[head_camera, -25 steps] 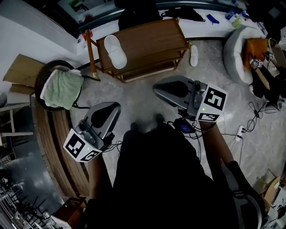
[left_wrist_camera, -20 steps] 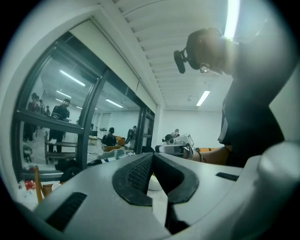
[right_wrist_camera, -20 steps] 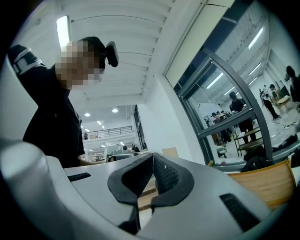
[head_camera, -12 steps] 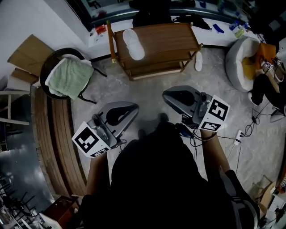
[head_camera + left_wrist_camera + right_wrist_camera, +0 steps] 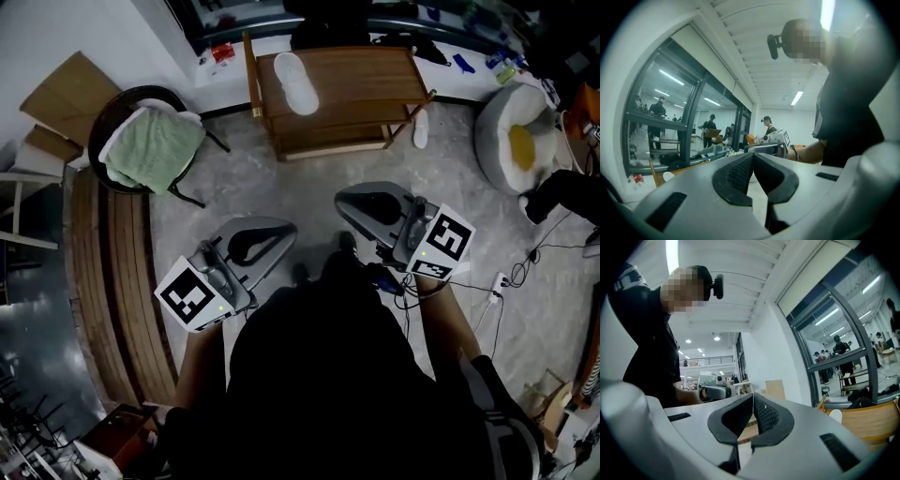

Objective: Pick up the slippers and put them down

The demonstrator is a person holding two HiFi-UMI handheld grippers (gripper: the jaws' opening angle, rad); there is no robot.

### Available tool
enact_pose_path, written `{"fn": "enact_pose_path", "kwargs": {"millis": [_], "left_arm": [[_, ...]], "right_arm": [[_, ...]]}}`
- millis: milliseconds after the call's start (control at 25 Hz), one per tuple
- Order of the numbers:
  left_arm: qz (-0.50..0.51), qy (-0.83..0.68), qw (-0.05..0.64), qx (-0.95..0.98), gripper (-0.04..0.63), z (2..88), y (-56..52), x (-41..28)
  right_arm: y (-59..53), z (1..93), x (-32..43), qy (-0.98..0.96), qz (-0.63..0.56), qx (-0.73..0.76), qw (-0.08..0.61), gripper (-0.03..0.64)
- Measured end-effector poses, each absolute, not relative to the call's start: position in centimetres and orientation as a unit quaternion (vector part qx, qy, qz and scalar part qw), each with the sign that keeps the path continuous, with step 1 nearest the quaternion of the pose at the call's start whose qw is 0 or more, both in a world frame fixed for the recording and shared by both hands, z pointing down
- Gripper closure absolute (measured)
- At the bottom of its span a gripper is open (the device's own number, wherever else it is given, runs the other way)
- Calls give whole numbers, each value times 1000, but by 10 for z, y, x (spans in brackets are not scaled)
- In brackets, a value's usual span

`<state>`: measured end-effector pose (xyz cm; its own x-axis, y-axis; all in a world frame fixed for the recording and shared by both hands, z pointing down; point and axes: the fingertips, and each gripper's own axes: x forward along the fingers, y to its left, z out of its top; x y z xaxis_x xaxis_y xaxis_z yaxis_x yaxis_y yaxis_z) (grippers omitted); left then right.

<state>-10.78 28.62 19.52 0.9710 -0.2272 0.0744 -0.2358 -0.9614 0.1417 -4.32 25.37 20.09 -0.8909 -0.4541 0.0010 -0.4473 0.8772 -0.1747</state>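
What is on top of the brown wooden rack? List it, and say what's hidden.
One white flat slipper lies on the brown wooden rack, toward the left end of its top board in the head view. That board covers most of the lower shelves, so their contents cannot be seen.

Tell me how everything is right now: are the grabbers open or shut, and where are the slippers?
Left gripper: shut, nothing in it.
Right gripper: shut, nothing in it.
White slipper: lying flat on top of the wooden shelf.
Other slipper: on the floor, beside the shelf's right end.
Green towel: draped over the chair.
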Motion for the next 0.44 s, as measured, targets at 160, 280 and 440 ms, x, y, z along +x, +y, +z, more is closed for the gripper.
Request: {"fn": "enact_pose_path", "kwargs": {"millis": [160, 280, 440], "left_arm": [[11, -114, 65, 991, 584, 189, 286, -109], [16, -105, 66, 992, 584, 193, 291, -111], [21, -98, 69, 993, 584, 197, 292, -120]], "right_arm": [[253, 194, -44, 964, -115, -234, 55, 592], [256, 188, -42, 960, -148, -220, 93, 592], [251, 189, -43, 955, -155, -234, 94, 592]]}}
